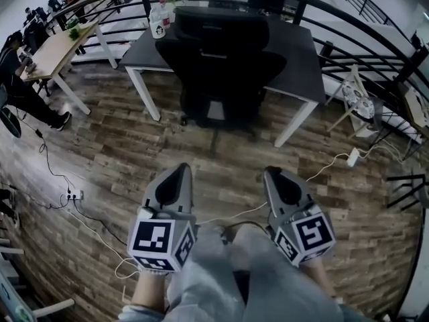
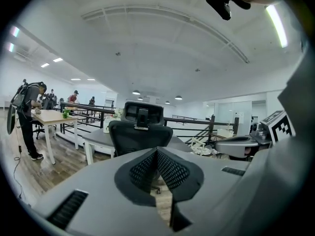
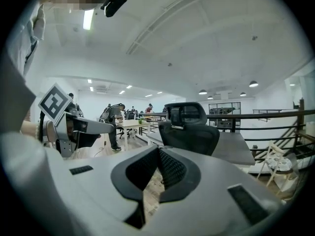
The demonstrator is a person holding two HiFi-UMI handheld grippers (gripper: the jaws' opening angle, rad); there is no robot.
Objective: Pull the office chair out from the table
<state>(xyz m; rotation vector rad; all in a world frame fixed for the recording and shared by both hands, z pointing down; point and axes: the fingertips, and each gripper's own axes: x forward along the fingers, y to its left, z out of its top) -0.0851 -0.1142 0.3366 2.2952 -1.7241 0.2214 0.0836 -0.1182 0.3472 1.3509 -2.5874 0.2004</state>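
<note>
A black office chair [image 1: 224,62] with a headrest stands pushed in at a dark-topped table [image 1: 298,52] with white legs, its back toward me. The chair [image 2: 140,132] fills the middle of the left gripper view, and the chair [image 3: 189,129] does the same in the right gripper view. My left gripper [image 1: 182,170] and right gripper [image 1: 271,173] are side by side over the wooden floor, well short of the chair and pointing at it. Both are shut with nothing between their jaws. My legs show below them.
A white bottle [image 1: 158,20] and flowers stand on the table's far left corner. Cables and a power strip [image 1: 74,194] lie on the floor at the left, another plug [image 1: 352,157] at the right. Black railings curve behind the table. A person [image 1: 20,79] stands at a wooden desk [image 1: 57,45].
</note>
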